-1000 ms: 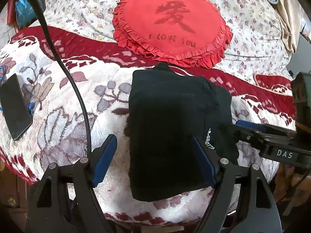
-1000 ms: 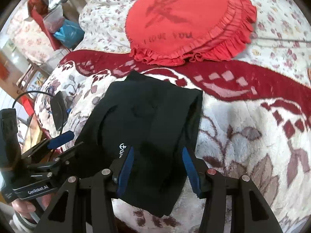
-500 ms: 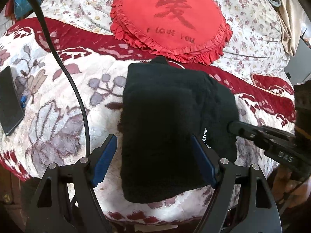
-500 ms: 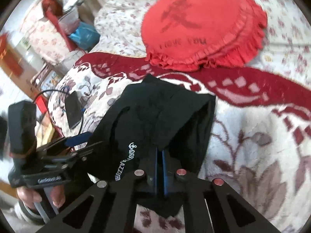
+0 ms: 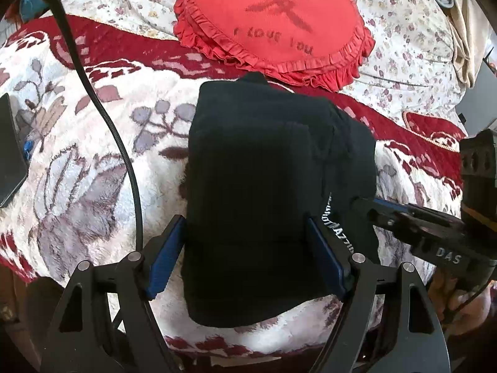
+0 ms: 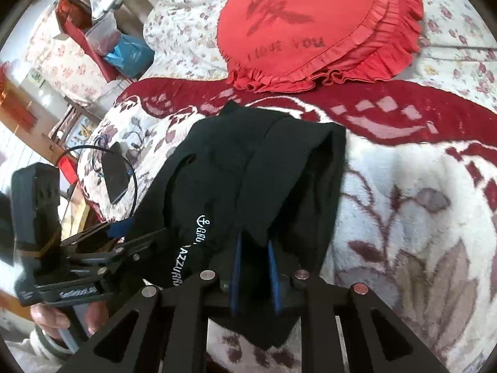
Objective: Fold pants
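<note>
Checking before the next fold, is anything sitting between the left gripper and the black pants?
Nothing visible. The open left gripper straddles the near edge of the pants; the black cable hangs off to its left.

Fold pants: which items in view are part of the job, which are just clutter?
Job: black pants; right gripper, shut on pants; left gripper, open.
Clutter: red heart cushion; phone; black cable; blanket.
</note>
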